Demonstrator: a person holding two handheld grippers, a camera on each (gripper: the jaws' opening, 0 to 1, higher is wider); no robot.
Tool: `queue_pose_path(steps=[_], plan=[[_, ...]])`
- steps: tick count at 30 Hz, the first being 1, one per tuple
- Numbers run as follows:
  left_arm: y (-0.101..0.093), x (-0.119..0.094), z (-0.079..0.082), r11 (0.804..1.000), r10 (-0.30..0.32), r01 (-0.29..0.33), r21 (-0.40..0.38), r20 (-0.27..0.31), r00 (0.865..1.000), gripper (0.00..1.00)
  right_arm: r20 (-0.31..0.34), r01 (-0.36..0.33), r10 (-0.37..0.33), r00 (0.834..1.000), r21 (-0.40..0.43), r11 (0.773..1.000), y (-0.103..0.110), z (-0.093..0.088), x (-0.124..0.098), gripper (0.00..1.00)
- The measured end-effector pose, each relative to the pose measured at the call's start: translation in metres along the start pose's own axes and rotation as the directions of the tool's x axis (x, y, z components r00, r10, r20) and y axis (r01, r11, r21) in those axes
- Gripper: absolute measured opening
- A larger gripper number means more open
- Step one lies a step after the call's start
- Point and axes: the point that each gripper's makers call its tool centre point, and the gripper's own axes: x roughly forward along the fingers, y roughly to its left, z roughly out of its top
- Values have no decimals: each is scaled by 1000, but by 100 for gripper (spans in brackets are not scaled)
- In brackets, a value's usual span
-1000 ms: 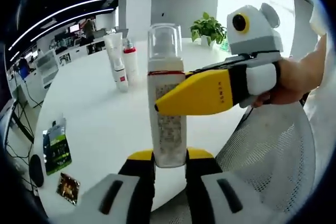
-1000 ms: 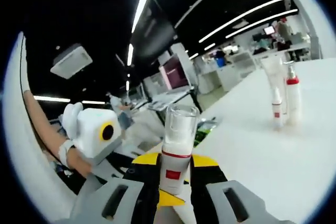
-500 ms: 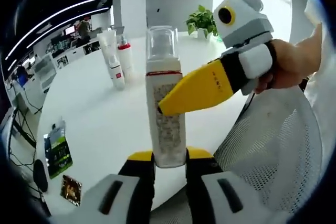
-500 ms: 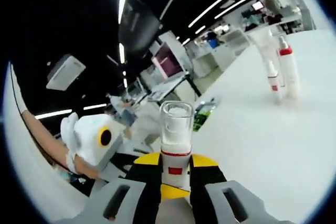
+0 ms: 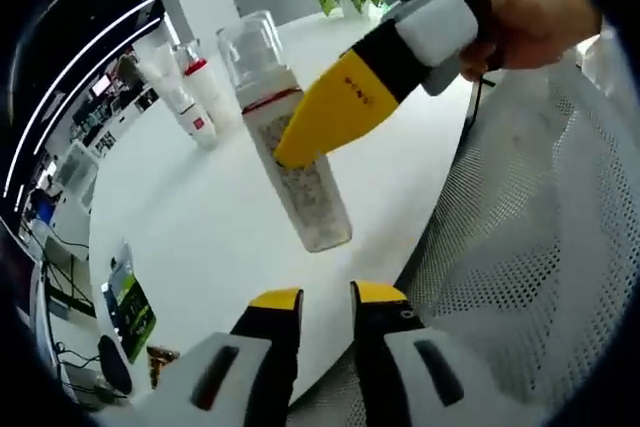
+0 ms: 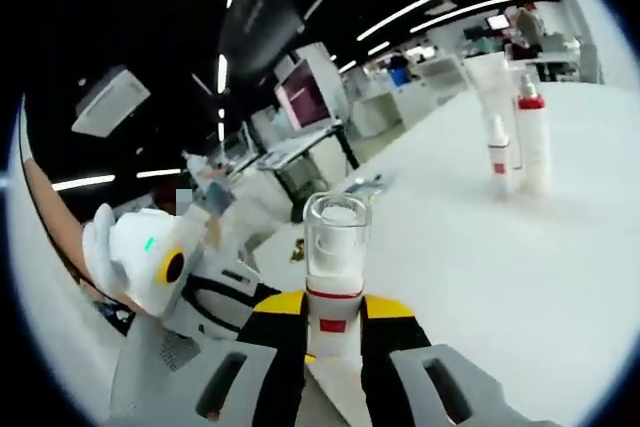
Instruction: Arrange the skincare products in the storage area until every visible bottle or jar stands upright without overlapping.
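right gripper [image 6: 325, 332] has the clear-capped bottle [image 5: 290, 152] clamped above the white table [image 5: 200, 217] (tilted), left gripper [image 5: 325, 299] let go, holding nothing.

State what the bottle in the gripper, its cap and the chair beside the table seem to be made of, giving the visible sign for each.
Bottle: probably frosted translucent plastic, as the pale contents show dimly through its wall.
Cap: clear glossy plastic, it seems, since the background shows through it.
Chair: white woven mesh, likely synthetic fabric, with a fine grid of holes.
The right gripper holds the bottle; the left gripper is open.
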Motion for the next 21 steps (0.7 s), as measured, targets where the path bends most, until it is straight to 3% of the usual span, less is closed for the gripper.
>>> queue_pose_path(steps=[4,12,14,21], plan=[[1,4,-8,1000,6,-5,28,-47,999,16,-2,43,-43,999,-12,999,-18,4,-1,16],[3,3,-10,999,11,-9,41,-53,999,10,81,130,-131,988,21,991,-46,24,-14,16],[4,3,-12,999,13,-11,40,-58,998,9,98,154,-153,983,-2,988,-52,30,-17,16],[5,2,-11,999,22,-20,42,-57,998,8,99,203,-201,975,-15,979,-74,39,-20,16]])
